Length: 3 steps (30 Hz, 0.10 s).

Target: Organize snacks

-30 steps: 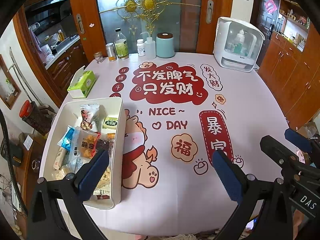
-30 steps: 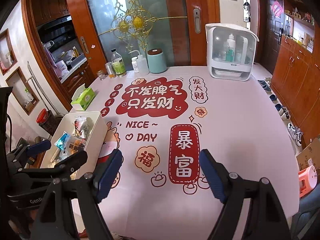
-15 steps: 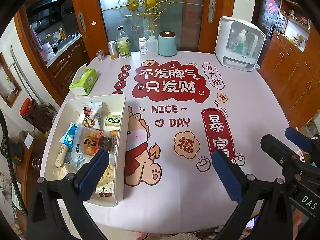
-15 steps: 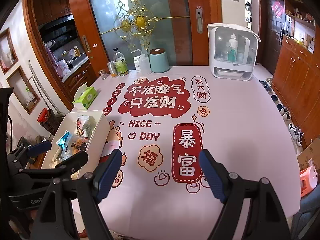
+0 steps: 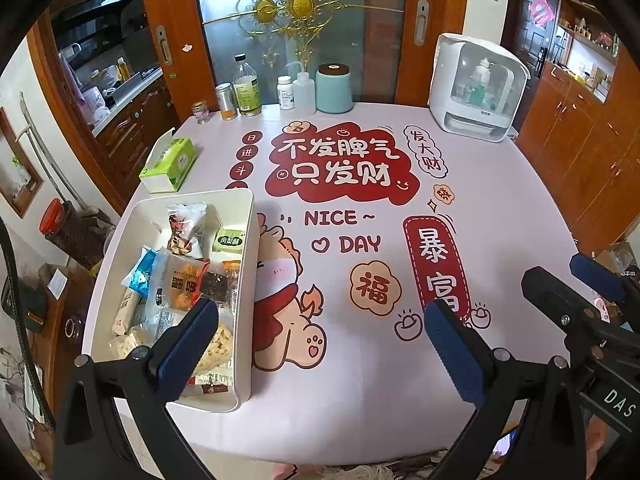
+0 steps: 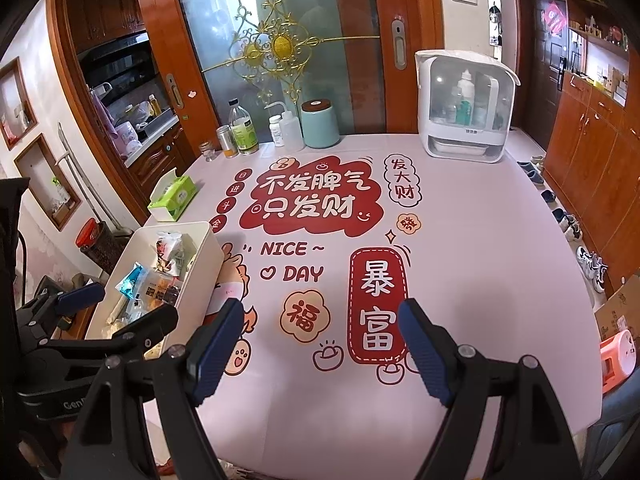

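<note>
The snacks [image 5: 182, 280] lay packed in a white bin [image 5: 250, 240] at the left edge of the desk [image 5: 360, 380], wrapped packets piled against each other; the left claw [image 5: 320, 344] hung above the desk's near side with its jaws wide and nothing between them, its left finger over the bin's near end; the right claw [image 6: 320, 344] stood just as wide and empty over the printed cloth, well right of the bin; a green tissue box [image 5: 170, 164] sat just beyond the bin; bottles [image 5: 248, 88] and a white cabinet [image 5: 476, 88] lined the far edge.
</note>
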{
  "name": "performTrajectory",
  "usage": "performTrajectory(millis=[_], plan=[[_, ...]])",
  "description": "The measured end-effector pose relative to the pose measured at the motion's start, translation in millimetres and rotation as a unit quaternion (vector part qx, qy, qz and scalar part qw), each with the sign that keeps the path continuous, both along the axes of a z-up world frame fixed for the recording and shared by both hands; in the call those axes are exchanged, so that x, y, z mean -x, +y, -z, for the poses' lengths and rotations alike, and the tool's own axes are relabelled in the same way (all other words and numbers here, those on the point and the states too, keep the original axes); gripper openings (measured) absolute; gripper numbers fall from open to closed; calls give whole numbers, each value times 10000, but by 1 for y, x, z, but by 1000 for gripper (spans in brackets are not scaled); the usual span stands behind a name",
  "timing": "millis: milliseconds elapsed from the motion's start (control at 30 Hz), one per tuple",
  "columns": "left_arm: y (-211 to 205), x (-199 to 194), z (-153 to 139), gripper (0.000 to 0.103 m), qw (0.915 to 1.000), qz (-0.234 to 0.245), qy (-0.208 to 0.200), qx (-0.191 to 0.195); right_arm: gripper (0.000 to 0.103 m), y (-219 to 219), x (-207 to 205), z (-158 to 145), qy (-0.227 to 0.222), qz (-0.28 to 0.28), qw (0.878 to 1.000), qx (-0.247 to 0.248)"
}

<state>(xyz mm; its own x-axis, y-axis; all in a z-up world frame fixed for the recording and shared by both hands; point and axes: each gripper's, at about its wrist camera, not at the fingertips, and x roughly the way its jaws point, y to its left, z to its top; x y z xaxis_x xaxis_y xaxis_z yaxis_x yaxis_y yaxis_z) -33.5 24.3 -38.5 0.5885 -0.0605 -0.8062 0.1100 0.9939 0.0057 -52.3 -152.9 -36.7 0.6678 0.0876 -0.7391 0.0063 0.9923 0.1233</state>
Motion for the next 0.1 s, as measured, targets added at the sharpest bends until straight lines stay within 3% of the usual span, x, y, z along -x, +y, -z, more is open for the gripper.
performTrajectory(millis=[100], plan=[[0,0,0,102,10000,0,4,-2,80,-1,0,0,-3,-1,10000,5]])
